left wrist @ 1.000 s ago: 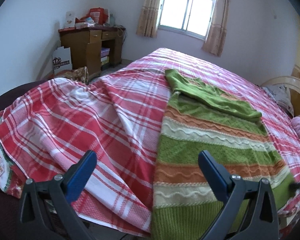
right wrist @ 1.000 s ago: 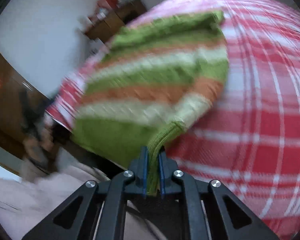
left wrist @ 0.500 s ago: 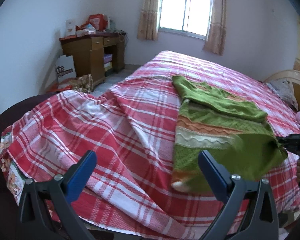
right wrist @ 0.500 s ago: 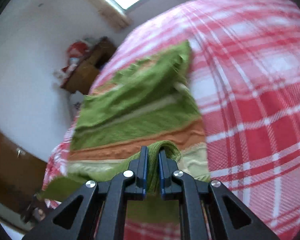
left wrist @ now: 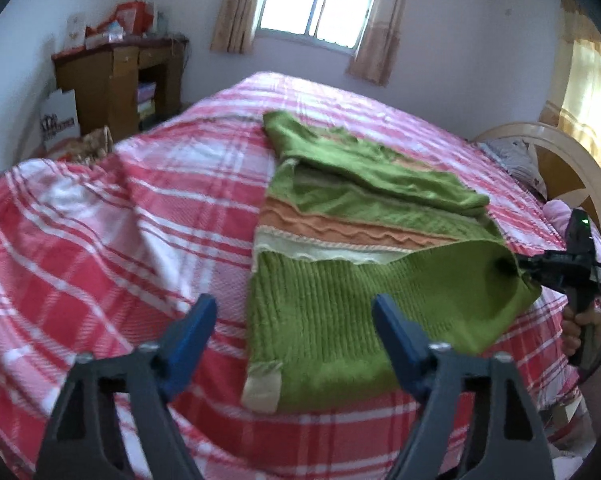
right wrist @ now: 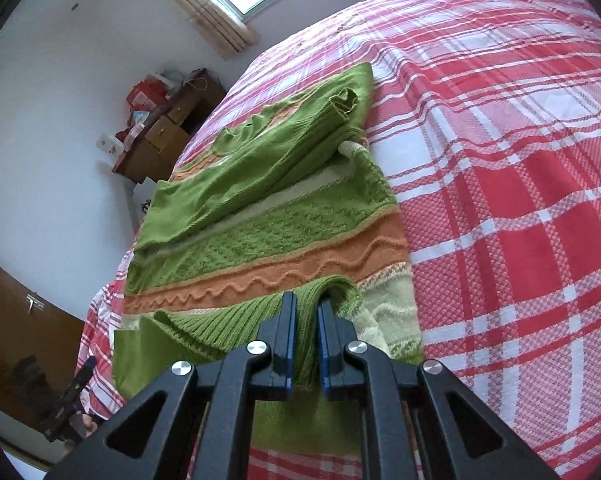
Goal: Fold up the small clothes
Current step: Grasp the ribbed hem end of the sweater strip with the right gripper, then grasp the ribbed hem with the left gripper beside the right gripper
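Observation:
A knitted sweater (left wrist: 364, 216) in green, orange and cream stripes lies on the red plaid bedsheet (left wrist: 140, 216), one green sleeve folded across its upper part. Its ribbed green hem (left wrist: 380, 300) is turned up over the body. My right gripper (right wrist: 306, 312) is shut on the hem's right corner and holds it raised; it also shows at the right edge as the right gripper (left wrist: 518, 268) with a hand behind it. My left gripper (left wrist: 293, 308) hovers over the hem's near left part, jaws closing, cloth below them but not pinched. The left gripper (right wrist: 72, 396) is small at the lower left.
A wooden desk (left wrist: 116, 80) with clutter stands at the far left wall under a curtained window (left wrist: 320, 0). A curved headboard (left wrist: 560, 160) and pillows close the bed's right end. The bed's near edge runs just below my left gripper.
The right gripper lifted the hem off the bed's near edge and carried it up over the sweater's body. My left gripper came closer to the sweater and its jaws narrowed.

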Demonstrator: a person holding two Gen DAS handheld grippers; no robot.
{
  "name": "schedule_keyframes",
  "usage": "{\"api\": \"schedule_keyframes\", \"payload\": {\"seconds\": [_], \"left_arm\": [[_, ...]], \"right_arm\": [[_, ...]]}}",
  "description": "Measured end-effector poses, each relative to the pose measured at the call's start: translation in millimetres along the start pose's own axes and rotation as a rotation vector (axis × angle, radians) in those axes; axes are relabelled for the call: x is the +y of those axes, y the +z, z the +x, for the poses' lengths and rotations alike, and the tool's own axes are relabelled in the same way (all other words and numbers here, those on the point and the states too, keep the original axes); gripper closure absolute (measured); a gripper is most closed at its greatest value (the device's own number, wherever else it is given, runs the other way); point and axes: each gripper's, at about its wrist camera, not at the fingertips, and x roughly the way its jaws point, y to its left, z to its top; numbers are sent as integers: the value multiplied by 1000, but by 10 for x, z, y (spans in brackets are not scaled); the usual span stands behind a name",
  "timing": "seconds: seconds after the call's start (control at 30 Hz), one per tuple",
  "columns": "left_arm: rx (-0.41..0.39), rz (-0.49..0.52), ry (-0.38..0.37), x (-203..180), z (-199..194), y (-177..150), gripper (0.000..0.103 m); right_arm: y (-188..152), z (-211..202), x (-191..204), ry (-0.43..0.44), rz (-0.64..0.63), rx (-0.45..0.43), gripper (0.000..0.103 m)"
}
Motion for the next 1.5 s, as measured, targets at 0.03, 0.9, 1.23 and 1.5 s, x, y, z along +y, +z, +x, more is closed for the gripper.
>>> {"api": "schedule_keyframes", "payload": {"seconds": [0.03, 0.9, 1.23, 1.5], "left_arm": [[12, -12, -22, 9, 50, -1, 42], [47, -65, -22, -4, 279, -36, 74], [39, -97, 11, 73, 268, -89, 58], [-19, -51, 41, -29, 180, -39, 66]], "right_arm": [[-2, 1, 0, 1, 1, 0, 94], [-21, 12, -46, 25, 12, -9, 93], [-24, 13, -67, 42, 13, -9, 93], [-18, 22, -76, 53, 10, -7, 92]]}}
